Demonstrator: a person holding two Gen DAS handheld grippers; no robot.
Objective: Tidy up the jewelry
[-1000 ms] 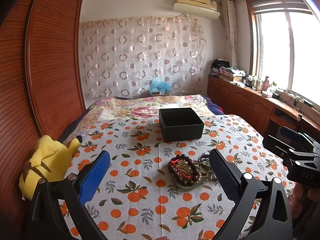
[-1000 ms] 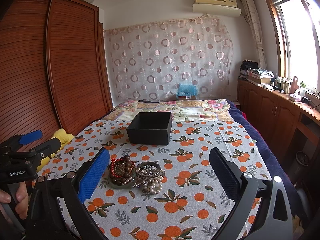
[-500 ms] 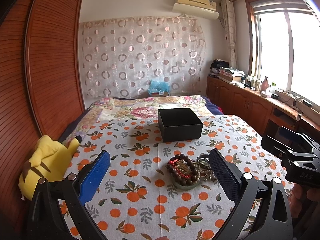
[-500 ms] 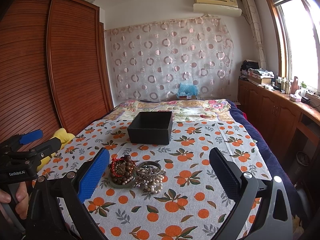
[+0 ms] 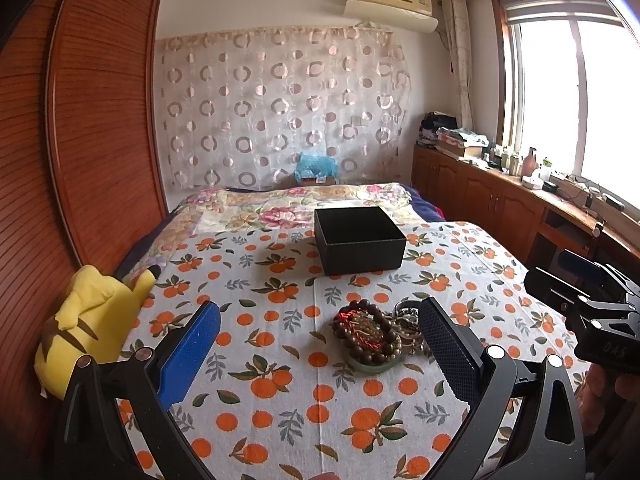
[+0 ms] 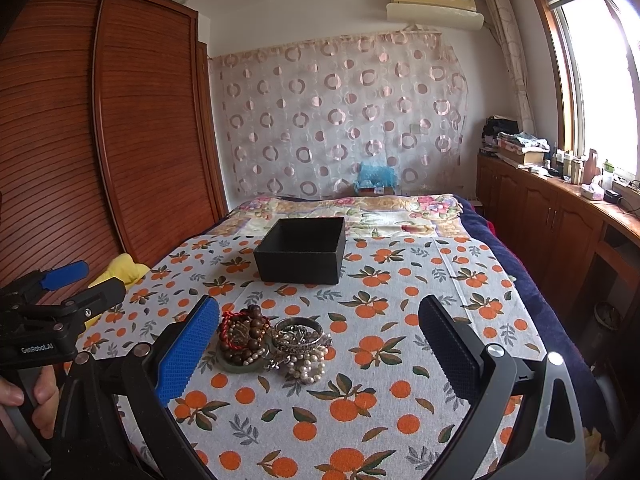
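Note:
A heap of jewelry lies on the orange-print cloth: a brown bead bracelet (image 5: 366, 334) with a red cord on a green bangle, a silver bangle (image 6: 298, 330) and white pearls (image 6: 306, 366). An open, empty black box (image 5: 358, 240) stands behind the heap; it also shows in the right wrist view (image 6: 300, 254). My left gripper (image 5: 320, 354) is open and empty, with the heap just inside its right finger. My right gripper (image 6: 318, 350) is open and empty, with the heap by its left finger.
A yellow plush toy (image 5: 86, 330) lies at the cloth's left edge by the wooden wardrobe (image 5: 80, 140). Wooden cabinets (image 6: 560, 216) with clutter run along the right under the window. The bed (image 6: 360, 210) stretches behind the box.
Both grippers have drifted very slightly; the heap and box sit a little further left in the left wrist view. Nothing was taken hold of.

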